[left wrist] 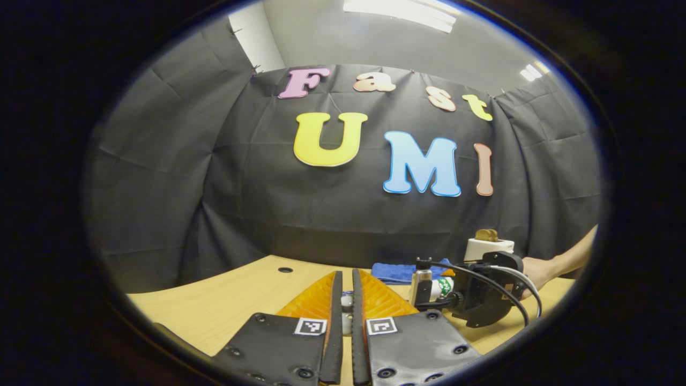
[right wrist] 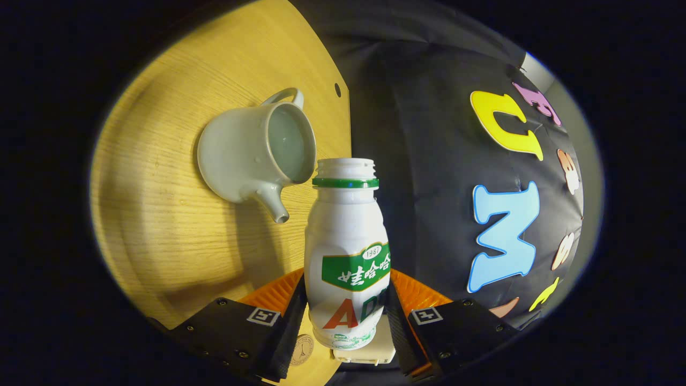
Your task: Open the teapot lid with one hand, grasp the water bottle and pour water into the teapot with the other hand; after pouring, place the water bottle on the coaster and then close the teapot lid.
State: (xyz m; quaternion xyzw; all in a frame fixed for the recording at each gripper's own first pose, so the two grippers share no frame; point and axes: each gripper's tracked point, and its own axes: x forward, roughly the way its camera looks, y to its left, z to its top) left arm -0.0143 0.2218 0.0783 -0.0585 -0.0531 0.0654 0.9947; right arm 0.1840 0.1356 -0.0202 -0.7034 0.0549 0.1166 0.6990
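In the left gripper view, the left gripper (left wrist: 343,316) points level along the wooden table (left wrist: 225,305) toward the booth wall. Its two fingers (left wrist: 335,321) stand almost together, with a small pale rounded thing pinched in the narrow slit between them; it is too hidden to name with certainty. To the right, farther off, the right gripper (left wrist: 429,295) lies tipped on its side over the table, and a hand (left wrist: 536,272) with a bare forearm reaches in from the right edge to hold it. The water bottle (left wrist: 439,287) shows partly between that gripper's fingers, its long axis lying roughly sideways, mouth toward the left. Behind it lies one blue cloth (left wrist: 399,271), and beside the cloth stands one small white block with a brown knob-like piece on top (left wrist: 487,242).

In the right gripper view, the camera is rolled, so the table runs up the left side and the wall the right. The right gripper (right wrist: 345,316) is clamped on the one water bottle (right wrist: 347,252), both fingers (right wrist: 292,316) pressing its lower body. The bottle's long axis runs along the fingers, its uncapped mouth away from the camera and just beside the open rim of the teapot. The one white teapot (right wrist: 252,155) stands on the table with no lid on it, handle toward the far table edge, spout pointing toward the gripper. A small round disc (right wrist: 303,349) lies on the table under the fingers.
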